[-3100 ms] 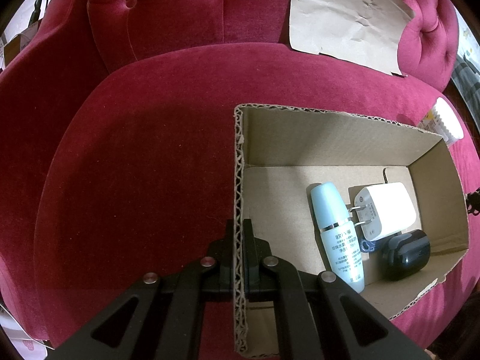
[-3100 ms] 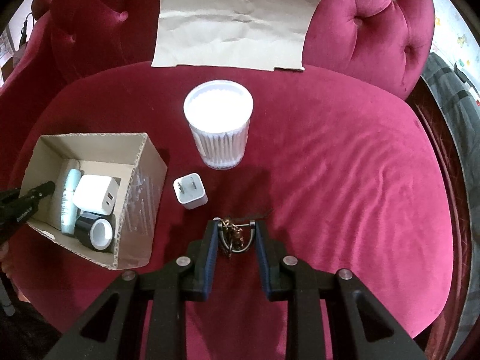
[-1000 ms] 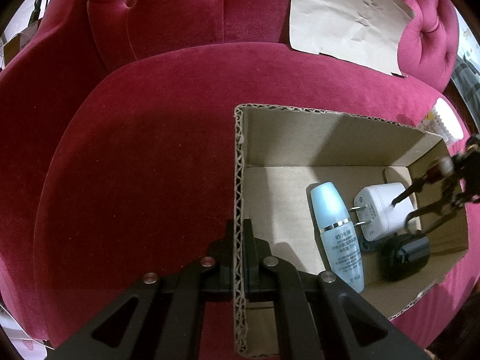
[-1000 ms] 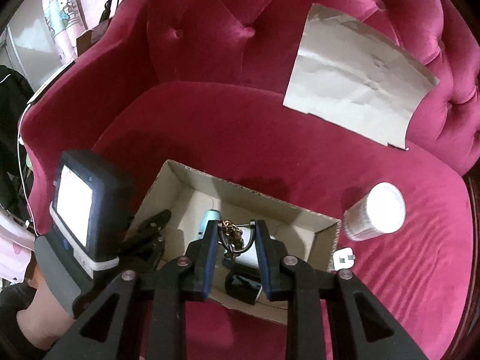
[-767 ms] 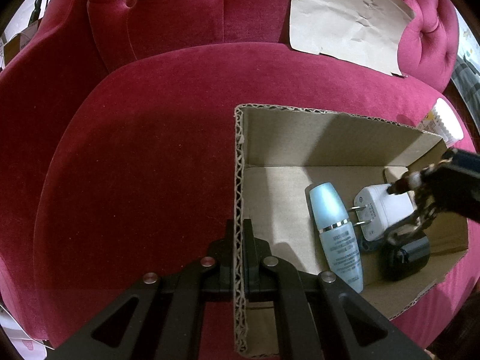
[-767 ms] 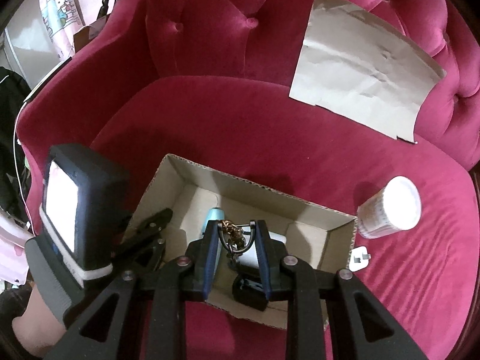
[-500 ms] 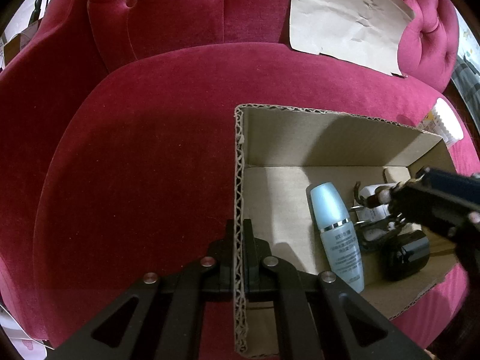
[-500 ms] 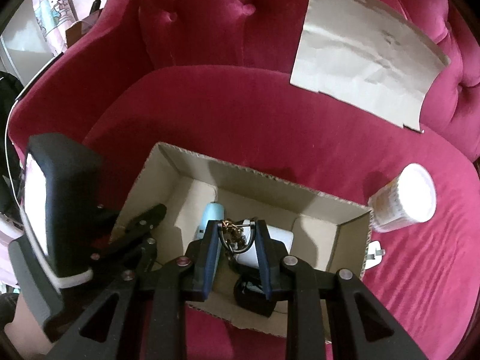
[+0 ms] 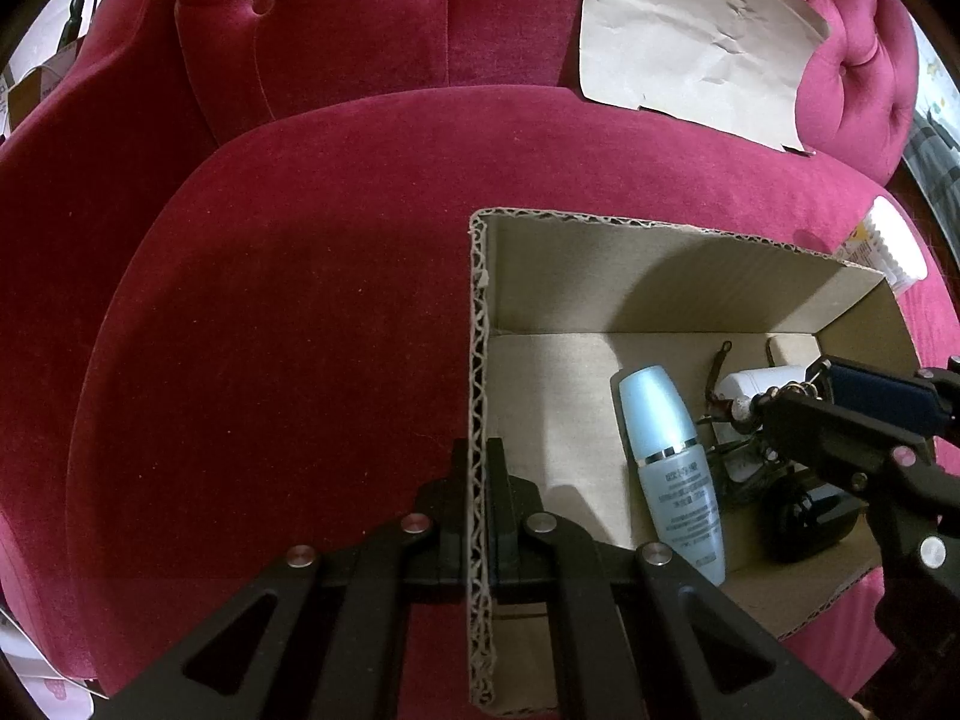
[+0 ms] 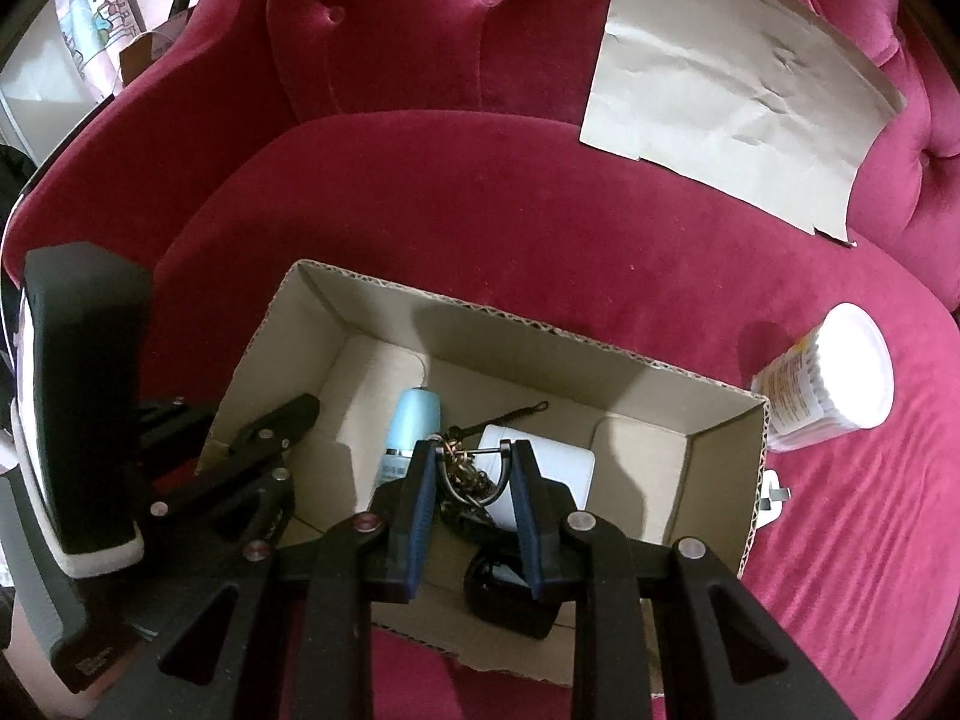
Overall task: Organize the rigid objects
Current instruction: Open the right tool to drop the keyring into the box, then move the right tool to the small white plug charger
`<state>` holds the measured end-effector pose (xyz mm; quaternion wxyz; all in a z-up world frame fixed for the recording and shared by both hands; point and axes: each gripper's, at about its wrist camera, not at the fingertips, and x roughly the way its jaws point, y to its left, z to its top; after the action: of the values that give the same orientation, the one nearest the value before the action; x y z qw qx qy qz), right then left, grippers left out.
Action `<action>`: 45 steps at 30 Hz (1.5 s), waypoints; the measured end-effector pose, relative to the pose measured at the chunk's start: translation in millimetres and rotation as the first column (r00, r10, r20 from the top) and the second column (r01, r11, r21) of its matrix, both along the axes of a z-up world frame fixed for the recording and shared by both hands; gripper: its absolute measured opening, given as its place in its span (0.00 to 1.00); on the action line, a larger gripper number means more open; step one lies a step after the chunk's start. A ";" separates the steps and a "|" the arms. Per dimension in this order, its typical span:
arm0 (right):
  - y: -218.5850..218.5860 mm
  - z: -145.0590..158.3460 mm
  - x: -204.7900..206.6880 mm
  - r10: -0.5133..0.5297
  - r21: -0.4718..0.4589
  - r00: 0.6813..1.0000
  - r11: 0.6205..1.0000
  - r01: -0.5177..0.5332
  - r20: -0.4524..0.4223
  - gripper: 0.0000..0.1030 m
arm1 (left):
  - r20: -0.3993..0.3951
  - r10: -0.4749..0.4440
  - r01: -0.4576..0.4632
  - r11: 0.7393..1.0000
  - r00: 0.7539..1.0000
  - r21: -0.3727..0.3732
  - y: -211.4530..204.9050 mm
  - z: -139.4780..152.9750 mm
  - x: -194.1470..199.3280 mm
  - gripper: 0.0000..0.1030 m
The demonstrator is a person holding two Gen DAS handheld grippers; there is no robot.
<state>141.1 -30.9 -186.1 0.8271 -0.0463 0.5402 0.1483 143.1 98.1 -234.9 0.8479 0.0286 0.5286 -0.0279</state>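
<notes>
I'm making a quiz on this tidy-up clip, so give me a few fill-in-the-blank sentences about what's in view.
1. The left gripper is clamped on the wall of the ____ box.
2. The right gripper holds a metal ____.
3. The light blue bottle lies ____ the box.
4. The cotton swab tub stands ____ the box.

Missing words: cardboard; keychain; inside; outside

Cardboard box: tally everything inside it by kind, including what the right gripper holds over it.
Bottles: 1, light blue
White chargers: 1
Black cases: 1
Keychains: 1, held in the right gripper
Total: 4
</notes>
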 end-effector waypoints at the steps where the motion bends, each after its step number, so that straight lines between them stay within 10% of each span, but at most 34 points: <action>1: 0.0 0.1 -0.1 -0.002 0.000 1.000 1.000 0.002 -0.001 0.25 | 0.000 0.000 0.000 1.000 1.000 0.000 0.1 -0.1 0.1 0.03; 3: -0.9 0.2 1.1 -0.004 0.001 1.000 1.000 0.004 -0.003 0.26 | 0.000 0.000 0.000 1.000 1.000 0.000 0.2 0.0 0.1 0.03; 7: -4.2 2.5 2.4 -0.030 -0.020 0.999 0.999 0.030 0.020 0.70 | -0.002 0.002 -0.002 1.000 1.000 0.000 0.7 0.5 0.5 0.03; 13: -8.3 4.6 3.4 -0.045 -0.046 0.998 0.998 0.047 0.045 0.97 | 0.000 0.003 -0.003 1.000 1.000 0.001 -0.3 0.3 1.1 0.03; 45: -85.1 40.3 -17.1 -0.092 -0.087 0.988 0.991 0.103 0.125 1.00 | 0.001 0.003 -0.003 1.000 1.000 0.005 1.0 -1.1 1.5 0.03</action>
<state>124.0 -116.0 -145.7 0.8615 -0.0671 0.4970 0.0791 144.6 99.1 -236.0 0.8480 0.0297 0.5285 -0.0254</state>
